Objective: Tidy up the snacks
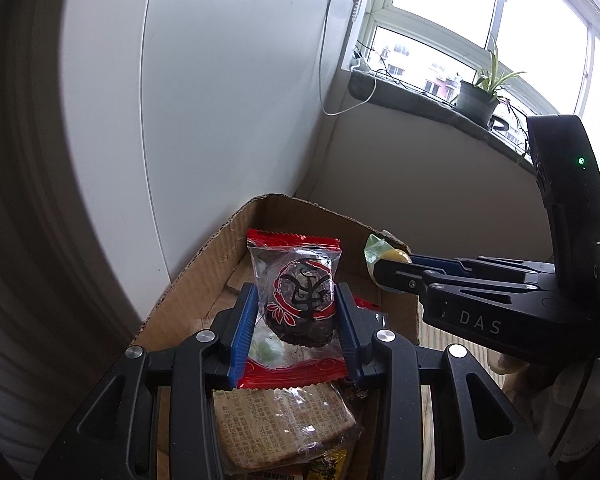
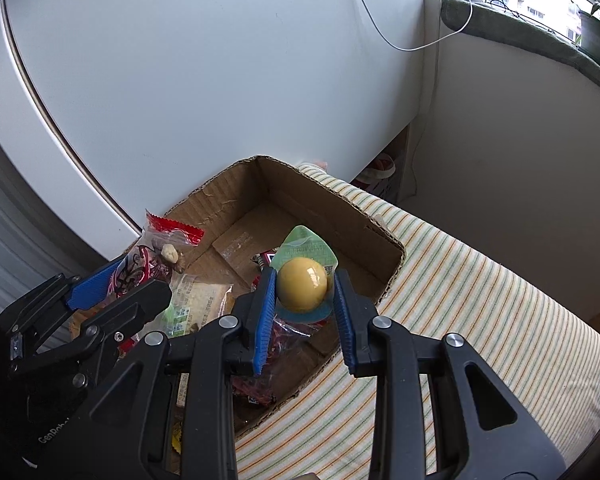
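You are holding a snack in each gripper over the cardboard box (image 2: 384,236), which is sitting at the centre of the right wrist frame on a striped cloth surface (image 2: 480,312).

Your left gripper (image 1: 296,320) is clamping a dark round pastry in a clear packet with red ends (image 1: 296,300); the jaws are standing part closed, pressing on both sides of the packet at the lower centre of the left wrist frame. Your right gripper (image 2: 304,300) is gripping a yellow jelly cup with a green foil lid (image 2: 302,284); its jaws are a little narrower and are pinching the cup's sides just below the centre of the right wrist frame. Both snacks are hanging above the open box, not yet resting in it.

Several snacks are already lying in the near part of the box: a wrapped biscuit packet with printed text (image 1: 276,428) at the bottom of the left wrist frame, a red-wrapped piece (image 2: 284,332) under the jelly cup, and other packets too jumbled to name. The far end of the box is looking bare cardboard.

The task looks well under way: these two are still to be set down, and whether more snacks are waiting outside the box you cannot tell from either view.
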The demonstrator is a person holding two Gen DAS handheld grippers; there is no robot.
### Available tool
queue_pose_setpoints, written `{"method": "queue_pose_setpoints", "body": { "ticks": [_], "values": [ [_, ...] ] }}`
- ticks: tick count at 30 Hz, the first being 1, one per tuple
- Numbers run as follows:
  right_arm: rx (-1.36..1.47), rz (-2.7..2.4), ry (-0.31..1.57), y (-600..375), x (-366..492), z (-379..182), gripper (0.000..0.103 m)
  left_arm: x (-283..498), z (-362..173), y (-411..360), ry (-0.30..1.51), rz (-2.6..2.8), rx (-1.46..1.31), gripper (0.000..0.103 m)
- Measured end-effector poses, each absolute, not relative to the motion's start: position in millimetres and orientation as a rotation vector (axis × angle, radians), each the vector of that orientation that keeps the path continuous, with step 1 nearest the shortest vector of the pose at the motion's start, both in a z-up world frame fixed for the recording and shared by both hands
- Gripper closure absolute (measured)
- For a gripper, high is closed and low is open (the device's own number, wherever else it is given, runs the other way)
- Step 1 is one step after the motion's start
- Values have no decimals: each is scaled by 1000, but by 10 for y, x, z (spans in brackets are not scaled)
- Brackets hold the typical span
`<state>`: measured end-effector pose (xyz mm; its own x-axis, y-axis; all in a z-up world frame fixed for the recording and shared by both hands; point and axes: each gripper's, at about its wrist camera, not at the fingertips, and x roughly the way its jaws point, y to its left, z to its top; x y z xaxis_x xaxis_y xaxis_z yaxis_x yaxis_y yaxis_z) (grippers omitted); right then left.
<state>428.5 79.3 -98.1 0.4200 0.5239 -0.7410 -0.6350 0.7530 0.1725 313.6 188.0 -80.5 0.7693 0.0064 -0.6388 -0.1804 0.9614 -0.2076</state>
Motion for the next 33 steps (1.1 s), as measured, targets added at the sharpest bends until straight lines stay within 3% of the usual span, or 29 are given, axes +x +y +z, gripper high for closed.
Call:
{"method": "queue_pose_setpoints", "body": {
  "ticks": [18,22,29,33],
  "values": [
    [-146,714,849,736,4188,-844,70,3089,-785,1887,685,124,-275,61],
    [-145,711,829,681,4100,-765,56,3025,-747,1883,681,125,-275,61],
    [-133,712,801,584,3950,-659,55,2908,-674,1839,670,122,-268,61],
    [-125,712,791,521,3861,-603,54,2844,-640,1818,661,123,-267,52]
  ]
}}
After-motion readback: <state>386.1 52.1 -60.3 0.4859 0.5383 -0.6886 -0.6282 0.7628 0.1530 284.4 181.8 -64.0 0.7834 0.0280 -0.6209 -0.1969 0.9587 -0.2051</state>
